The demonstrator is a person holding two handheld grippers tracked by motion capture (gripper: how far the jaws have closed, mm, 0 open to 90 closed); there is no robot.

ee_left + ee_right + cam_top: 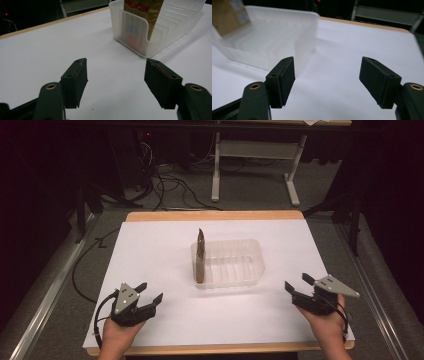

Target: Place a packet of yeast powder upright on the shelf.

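Both claws rest wide open and empty: left gripper point(148, 296) and right gripper point(296, 285) sit near the table's front corners. A brown packet point(200, 256) stands upright against the left wall of a clear tray point(257, 254) mid-table. Nothing seems begun; next likely means reaching inward.
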